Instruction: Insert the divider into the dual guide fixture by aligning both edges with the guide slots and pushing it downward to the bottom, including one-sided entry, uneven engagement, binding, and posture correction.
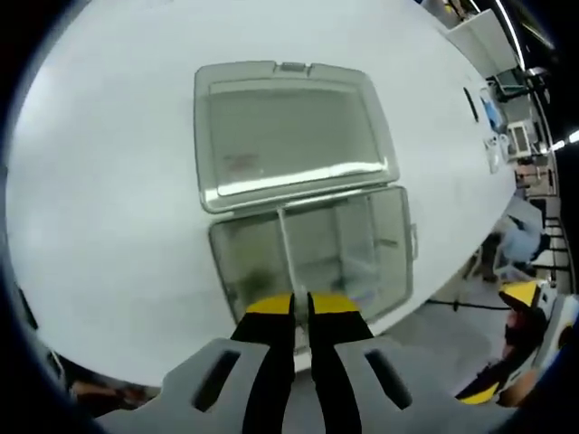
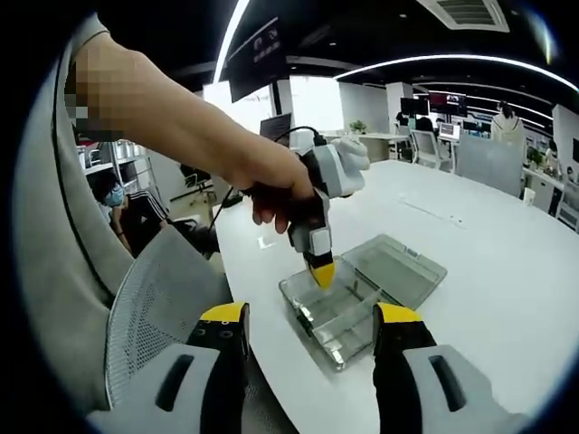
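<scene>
A clear plastic box [image 1: 380, 244] stands open on the white table [image 1: 109, 181], its lid [image 1: 289, 136] laid flat behind it. A thin clear divider [image 1: 286, 249] stands edge-on inside the box, running from the hinge side toward me. My left gripper [image 1: 301, 306] is shut on its near top edge, yellow tips almost touching. In the right gripper view a hand holds the left gripper [image 2: 322, 271] tip-down over the box [image 2: 339, 321], with the lid [image 2: 398, 269] beside it. My right gripper [image 2: 312, 318] hangs open, back from the box and off the table edge.
A grey mesh chair back [image 2: 163, 298] stands by the table's near edge. The table [image 2: 507, 271] stretches wide to the right. Seated people, desks and monitors [image 2: 443, 127] fill the office behind. A yellow-tipped gripper [image 1: 523, 294] shows off the table's right edge.
</scene>
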Demonstrator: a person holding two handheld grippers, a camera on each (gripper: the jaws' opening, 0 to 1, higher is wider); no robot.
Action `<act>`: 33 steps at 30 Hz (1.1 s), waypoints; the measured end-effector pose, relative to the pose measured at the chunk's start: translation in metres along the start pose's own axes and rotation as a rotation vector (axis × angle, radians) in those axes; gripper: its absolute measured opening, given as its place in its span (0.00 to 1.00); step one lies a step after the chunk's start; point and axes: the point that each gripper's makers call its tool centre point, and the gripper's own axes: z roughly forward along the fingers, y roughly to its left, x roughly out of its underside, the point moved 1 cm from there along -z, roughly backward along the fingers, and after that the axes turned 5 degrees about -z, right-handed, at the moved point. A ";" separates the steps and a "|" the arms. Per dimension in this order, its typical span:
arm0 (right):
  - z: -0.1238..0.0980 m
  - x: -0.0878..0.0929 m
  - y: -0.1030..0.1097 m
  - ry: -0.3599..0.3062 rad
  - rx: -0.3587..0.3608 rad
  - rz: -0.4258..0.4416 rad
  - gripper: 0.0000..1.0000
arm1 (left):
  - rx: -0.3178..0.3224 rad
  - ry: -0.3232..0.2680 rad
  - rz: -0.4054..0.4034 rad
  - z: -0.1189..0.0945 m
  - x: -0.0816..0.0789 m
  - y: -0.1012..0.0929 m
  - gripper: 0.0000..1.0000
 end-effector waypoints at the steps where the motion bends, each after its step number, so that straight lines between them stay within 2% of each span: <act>1: 0.000 0.000 0.000 -0.002 0.000 0.001 0.52 | -0.001 0.000 0.001 0.000 0.000 0.000 0.02; 17: 0.000 -0.001 0.000 -0.005 -0.002 0.004 0.52 | -0.012 -0.002 0.015 0.002 0.000 0.000 0.02; 33: 0.000 0.000 0.000 0.000 -0.004 0.001 0.52 | -0.051 0.005 0.060 0.005 0.000 -0.001 0.02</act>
